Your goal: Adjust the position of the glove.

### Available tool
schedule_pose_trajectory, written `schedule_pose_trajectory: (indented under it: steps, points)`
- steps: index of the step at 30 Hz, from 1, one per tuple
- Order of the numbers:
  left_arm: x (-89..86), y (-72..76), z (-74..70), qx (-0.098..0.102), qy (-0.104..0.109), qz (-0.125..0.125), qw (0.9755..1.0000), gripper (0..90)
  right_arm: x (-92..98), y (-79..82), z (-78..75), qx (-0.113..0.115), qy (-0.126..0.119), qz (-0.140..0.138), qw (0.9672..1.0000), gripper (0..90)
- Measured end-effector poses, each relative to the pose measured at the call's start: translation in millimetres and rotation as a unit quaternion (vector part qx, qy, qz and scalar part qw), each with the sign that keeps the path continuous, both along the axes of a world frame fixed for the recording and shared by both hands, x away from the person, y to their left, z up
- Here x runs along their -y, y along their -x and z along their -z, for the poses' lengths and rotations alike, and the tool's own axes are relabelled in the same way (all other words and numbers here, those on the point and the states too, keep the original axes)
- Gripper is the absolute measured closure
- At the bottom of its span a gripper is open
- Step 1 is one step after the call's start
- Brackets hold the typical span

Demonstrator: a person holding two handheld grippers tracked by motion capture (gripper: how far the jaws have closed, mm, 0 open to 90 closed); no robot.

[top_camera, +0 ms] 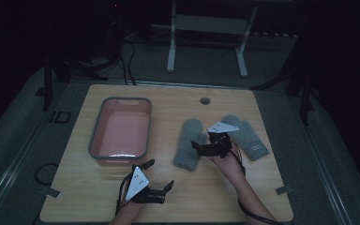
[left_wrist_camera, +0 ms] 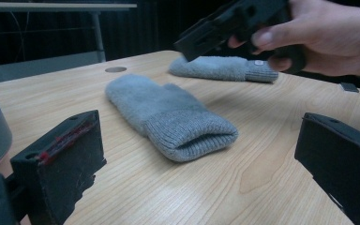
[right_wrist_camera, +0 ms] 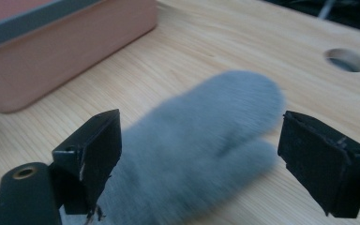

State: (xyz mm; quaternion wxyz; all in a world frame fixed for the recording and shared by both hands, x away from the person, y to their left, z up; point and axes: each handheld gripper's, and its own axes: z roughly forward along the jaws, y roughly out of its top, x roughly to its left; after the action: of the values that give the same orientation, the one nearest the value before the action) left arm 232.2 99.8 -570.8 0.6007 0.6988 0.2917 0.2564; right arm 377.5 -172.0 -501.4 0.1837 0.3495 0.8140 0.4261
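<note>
Dim room, wooden bench point(top_camera: 178, 197) lit faintly. Two grey mittens lie right of centre: the near mitten point(top_camera: 187, 143) flat, cuff toward me, and the far mitten point(top_camera: 248, 136) just beside it to the right. My right tongs point(top_camera: 200, 146) hover over the near mitten, jaws spread wide on either side of its fingertip end, not gripping it. My left tongs point(top_camera: 159, 174) sit low at the bench's front edge, jaws released, holding nothing. A pink tub point(top_camera: 96, 126) with grey rim stands at left, well apart from the mittens.
</note>
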Motion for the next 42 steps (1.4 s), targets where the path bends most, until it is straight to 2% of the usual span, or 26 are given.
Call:
schedule_pose_trajectory:
  steps: [2, 5, 7, 12, 14, 16, 19, 21, 23, 27, 29, 30, 32, 35, 38, 39, 40, 42]
  points:
    - [0.0, 0.0, 0.0, 0.000, 0.000, 0.000, 1.0000, 1.8, -7.0, -5.0, 3.2, -0.002, 0.006, -0.005, 1.0000, 22.4]
    - [0.0, -0.1, -0.1, -0.001, 0.000, 0.000, 1.0000, 1.8, -16.9, -12.9, 9.0, -0.002, 0.028, -0.007, 0.9996, 26.0]
    - [0.0, -0.2, -0.1, -0.001, 0.000, 0.000, 1.0000, 1.8, -21.6, -19.5, 12.4, -0.008, 0.033, -0.010, 0.9994, 28.1]
    - [0.1, -0.2, -0.1, -0.001, 0.000, 0.000, 1.0000, 1.8, -30.3, -35.9, 21.9, -0.022, 0.044, 0.001, 0.9988, 30.6]
    - [0.1, -0.2, -0.1, -0.001, 0.000, 0.000, 1.0000, 1.8, -33.5, -41.6, 27.0, -0.025, 0.061, 0.010, 0.9978, 31.4]
    - [0.2, -0.1, -0.1, -0.002, 0.000, 0.000, 1.0000, 1.8, -35.2, -47.1, 32.0, -0.029, 0.065, 0.020, 0.9973, 32.6]
    - [0.1, -0.1, -0.1, -0.002, 0.000, 0.000, 1.0000, 1.8, -39.4, -51.1, 42.6, -0.035, 0.100, 0.020, 0.9942, 40.5]
    - [0.0, -0.2, 0.0, -0.002, 0.001, 0.000, 1.0000, 1.8, -40.5, -51.1, 48.8, -0.037, 0.095, 0.019, 0.9946, 46.8]
    - [-0.1, -0.2, 0.0, -0.002, 0.001, -0.001, 1.0000, 1.8, -40.2, -50.7, 49.9, -0.040, 0.087, 0.019, 0.9952, 56.9]
    - [0.1, 0.2, 0.0, -0.002, 0.001, -0.001, 1.0000, 1.8, -42.3, -48.6, 48.3, -0.038, 0.093, 0.002, 0.9950, 72.8]
    - [0.0, 0.1, 0.0, -0.003, 0.002, -0.001, 1.0000, 1.8, -42.5, -48.2, 47.6, -0.036, 0.094, -0.001, 0.9949, 75.5]
    - [-0.1, -0.1, 0.0, -0.003, 0.002, -0.001, 1.0000, 1.8, -40.9, -48.1, 45.1, -0.045, 0.086, -0.009, 0.9952, 78.8]
    - [-0.3, -0.2, 0.0, -0.004, 0.004, -0.001, 1.0000, 1.8, -37.3, -47.5, 40.3, -0.059, 0.076, -0.020, 0.9951, 80.4]
    - [-0.4, -0.3, 0.0, -0.004, 0.004, 0.000, 1.0000, 1.8, -30.8, -41.4, 29.5, -0.060, 0.065, -0.043, 0.9952, 81.0]
    - [-0.5, -0.3, 0.0, -0.004, 0.004, 0.000, 1.0000, 1.8, -22.8, -33.6, 16.0, -0.058, 0.054, -0.086, 0.9931, 81.1]
    - [-0.6, -0.4, 0.0, -0.004, 0.004, 0.000, 1.0000, 1.8, -19.4, -30.0, 10.3, -0.060, 0.050, -0.109, 0.9910, 81.0]
    - [-0.7, -0.3, 0.0, -0.004, 0.005, 0.000, 1.0000, 1.8, -16.9, -28.2, 7.2, -0.060, 0.049, -0.115, 0.9904, 81.1]
    - [-0.7, -0.3, 0.1, -0.004, 0.006, -0.001, 1.0000, 1.8, -11.0, -23.1, 0.1, -0.059, 0.054, -0.138, 0.9871, 81.0]
